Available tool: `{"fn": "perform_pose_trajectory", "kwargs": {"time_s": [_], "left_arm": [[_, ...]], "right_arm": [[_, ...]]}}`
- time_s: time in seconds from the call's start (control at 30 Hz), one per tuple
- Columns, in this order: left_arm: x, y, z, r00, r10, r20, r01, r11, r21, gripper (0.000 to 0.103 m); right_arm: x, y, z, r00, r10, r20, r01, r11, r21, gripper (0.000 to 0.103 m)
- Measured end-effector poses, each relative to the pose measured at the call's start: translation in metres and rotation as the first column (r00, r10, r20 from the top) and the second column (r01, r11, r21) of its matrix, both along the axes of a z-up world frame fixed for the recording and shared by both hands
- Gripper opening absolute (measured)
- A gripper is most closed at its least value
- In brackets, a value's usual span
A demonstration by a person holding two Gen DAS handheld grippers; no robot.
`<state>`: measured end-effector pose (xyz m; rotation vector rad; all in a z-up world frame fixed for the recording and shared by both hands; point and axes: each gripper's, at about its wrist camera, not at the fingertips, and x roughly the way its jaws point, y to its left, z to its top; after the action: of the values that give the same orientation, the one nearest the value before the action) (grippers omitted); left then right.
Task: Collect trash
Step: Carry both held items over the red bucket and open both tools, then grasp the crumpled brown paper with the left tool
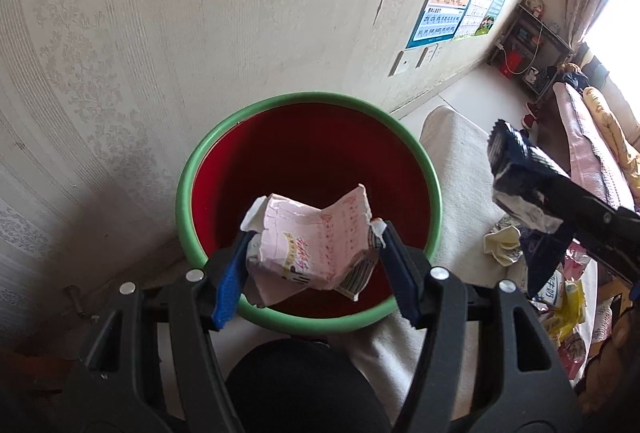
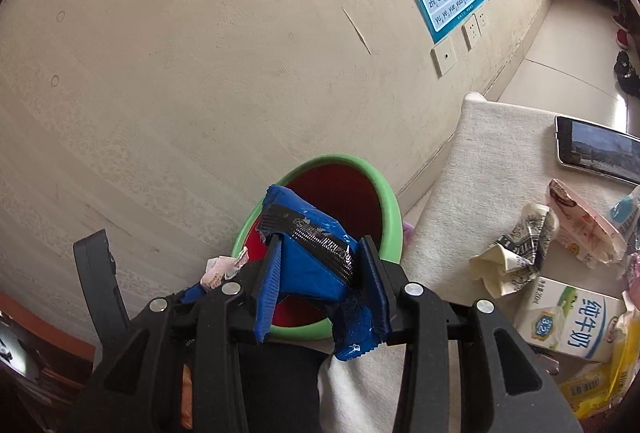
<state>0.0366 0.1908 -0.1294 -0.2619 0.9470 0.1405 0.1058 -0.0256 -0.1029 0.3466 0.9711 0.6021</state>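
Both grippers tilt down toward the red bin (image 1: 312, 153) — the left gripper (image 1: 310, 261) pinches a crumpled pink carton (image 1: 308, 249) over its mouth, the right gripper (image 2: 320, 269) clamps a blue wrapper (image 2: 316, 257) beside the rim.

Black tongs (image 1: 312, 265) with blue ribbed pads (image 2: 266, 293) and silver screws (image 1: 439, 273).

Left gripper (image 1: 312, 257) and right gripper (image 2: 324, 273) both clamped (each angled steeply downward).
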Motion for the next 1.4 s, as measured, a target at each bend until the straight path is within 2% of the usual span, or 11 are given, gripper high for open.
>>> {"fn": "perform_pose_trajectory", "kwargs": {"time_s": [0.43,0.5,0.53,0.67,0.73,0.9,1.1,1.13,1.27,1.4], "left_arm": [[0.026,0.011,-0.018,0.999,0.020,-0.035,-0.020,1.000,-0.024,0.062],[0.026,0.011,-0.019,0.999,0.022,-0.035,-0.022,1.000,-0.014,0.069],[0.026,0.010,-0.020,0.999,0.026,-0.032,-0.026,1.000,-0.011,0.075],[0.022,0.009,-0.020,0.999,0.035,-0.028,-0.035,0.999,-0.007,0.081],[0.020,0.009,-0.019,0.999,0.037,-0.030,-0.037,0.999,-0.006,0.081],[0.014,0.004,-0.013,0.999,0.040,-0.017,-0.041,0.999,-0.017,0.082],[0.005,-0.017,0.000,1.000,0.001,0.010,-0.001,1.000,-0.024,0.082],[0.004,-0.022,0.002,1.000,-0.009,0.014,0.009,1.000,-0.028,0.082],[-0.003,-0.043,0.008,0.998,-0.060,0.025,0.061,0.998,-0.025,0.082],[-0.009,-0.064,0.008,0.994,-0.108,0.019,0.108,0.994,-0.032,0.082]], "right_arm": [[0.021,0.032,-0.009,0.999,0.029,0.016,-0.028,0.998,-0.052,0.040],[0.022,0.034,-0.011,0.999,0.045,0.008,-0.045,0.998,-0.049,0.043],[0.023,0.035,-0.011,0.999,0.048,0.005,-0.047,0.998,-0.048,0.051],[0.021,0.033,-0.011,0.999,0.042,0.005,-0.042,0.998,-0.047,0.054],[0.019,0.028,-0.010,0.999,0.035,0.003,-0.035,0.999,-0.038,0.058],[0.008,0.010,0.000,1.000,0.012,0.015,-0.012,1.000,-0.023,0.060],[-0.017,-0.019,0.019,0.999,-0.007,0.044,0.008,1.000,-0.006,0.062],[-0.023,-0.024,0.022,0.999,-0.005,0.054,0.005,1.000,-0.009,0.065],[-0.051,-0.048,0.029,0.996,0.002,0.094,0.004,0.998,-0.060,0.068],[-0.085,-0.077,0.020,0.996,-0.002,0.090,0.015,0.990,-0.139,0.068]]}}
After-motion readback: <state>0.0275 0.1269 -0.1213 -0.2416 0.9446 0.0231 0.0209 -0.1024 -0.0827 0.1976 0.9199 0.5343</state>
